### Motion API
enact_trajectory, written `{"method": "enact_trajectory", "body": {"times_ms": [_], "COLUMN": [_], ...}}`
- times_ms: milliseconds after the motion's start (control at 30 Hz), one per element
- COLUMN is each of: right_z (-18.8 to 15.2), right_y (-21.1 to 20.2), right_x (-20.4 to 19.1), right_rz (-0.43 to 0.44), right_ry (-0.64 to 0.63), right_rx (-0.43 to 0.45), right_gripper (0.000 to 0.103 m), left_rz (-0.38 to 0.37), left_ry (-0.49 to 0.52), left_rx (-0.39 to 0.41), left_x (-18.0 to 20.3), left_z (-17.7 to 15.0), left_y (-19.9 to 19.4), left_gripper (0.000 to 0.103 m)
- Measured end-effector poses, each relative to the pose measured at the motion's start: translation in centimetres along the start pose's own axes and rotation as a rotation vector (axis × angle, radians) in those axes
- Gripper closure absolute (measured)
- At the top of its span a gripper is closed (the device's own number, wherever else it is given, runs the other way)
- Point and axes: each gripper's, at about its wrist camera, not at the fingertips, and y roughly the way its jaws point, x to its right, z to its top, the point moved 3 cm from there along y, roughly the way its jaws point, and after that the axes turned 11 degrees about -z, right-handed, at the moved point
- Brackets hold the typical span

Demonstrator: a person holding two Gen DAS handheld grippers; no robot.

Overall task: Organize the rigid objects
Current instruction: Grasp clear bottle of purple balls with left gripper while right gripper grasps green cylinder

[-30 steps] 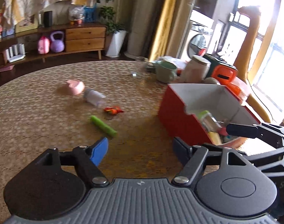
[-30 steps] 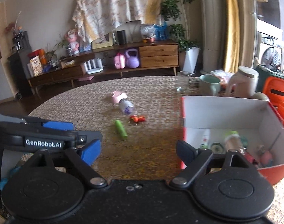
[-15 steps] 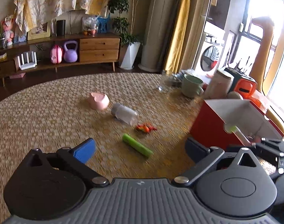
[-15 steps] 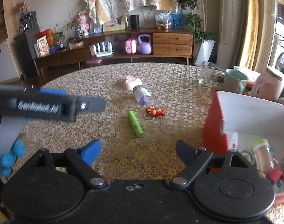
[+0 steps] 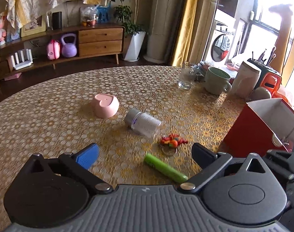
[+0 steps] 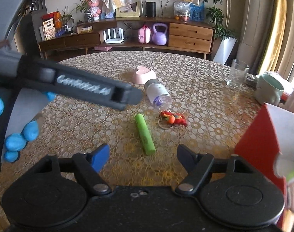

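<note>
Right wrist | green tube [image 6: 145, 134] flat, long axis pointing away | right hand-held gripper [image 6: 143, 154] narrowing, empty

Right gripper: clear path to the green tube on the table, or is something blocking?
Probably yes. The green tube lies alone on the table, just ahead of the right gripper, whose open jaws have just been closing, nothing between them. The keychain lies apart.

The red box [image 6: 263, 135] is cut off, contents perhaps blurred.
</note>
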Motion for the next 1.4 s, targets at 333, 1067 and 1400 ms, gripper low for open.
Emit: {"method": "enact_trajectory", "body": {"times_ms": [333, 1067, 1400], "right_z": [0.3, 0.8, 0.9], "right_y": [4.3, 6.9, 6.3], "right_x": [-0.8, -2.4, -1.9], "right_rz": [-0.002, -0.001, 0.003], "right_ry": [-0.038, -0.067, 0.005], "right_rx": [-0.042, -0.014, -0.027], "right_gripper": [0.049, 0.084, 0.088], "left_rz": [-0.061, -0.115, -0.078], "left_ry": [0.111, 0.14, 0.092], "left_rx": [-0.062, -0.016, -0.003], "left_x": [-1.8, -3.4, -3.5], "left_z": [2.0, 2.4, 2.2], "left_y": [6.6, 11.6, 10.9], "left_gripper": [0.0, 0.028, 0.028]}}
